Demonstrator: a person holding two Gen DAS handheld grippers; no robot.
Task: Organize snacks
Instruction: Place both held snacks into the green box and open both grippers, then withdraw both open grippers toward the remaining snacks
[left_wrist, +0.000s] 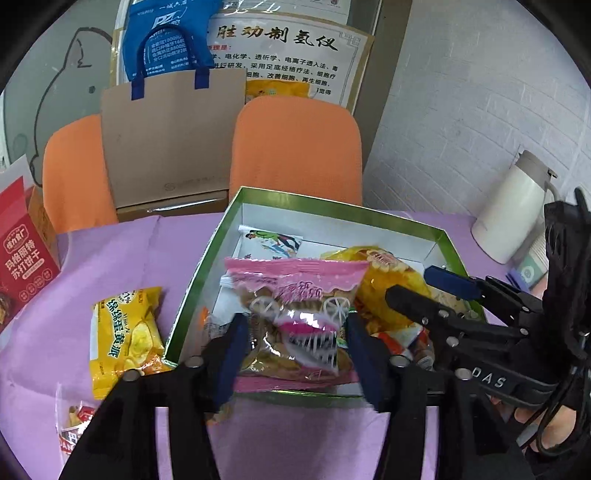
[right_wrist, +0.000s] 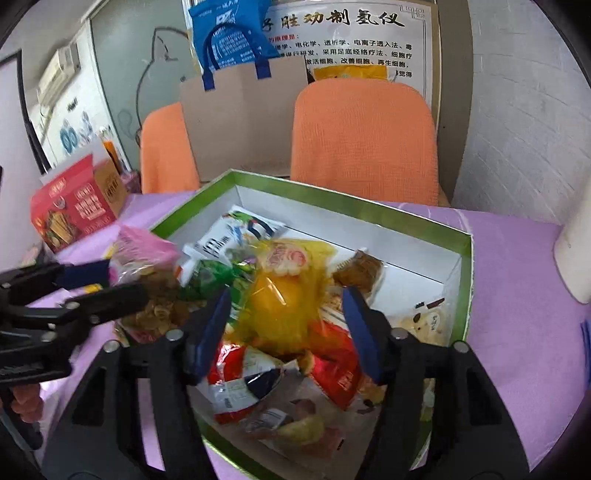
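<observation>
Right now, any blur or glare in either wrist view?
Left wrist: mostly sharp; glare streaks on the pink snack pack between the left gripper fingers; fisheye bends the green box rim. Right wrist: motion blur on the same pack and the red carton; corners vignetted.

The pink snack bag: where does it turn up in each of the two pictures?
Left wrist view: the pink snack bag sits centre, between the left tongs, over the box.
Right wrist view: it shows at the left edge, by the box's left wall.
Shared landmark: the green-rimmed box.
</observation>
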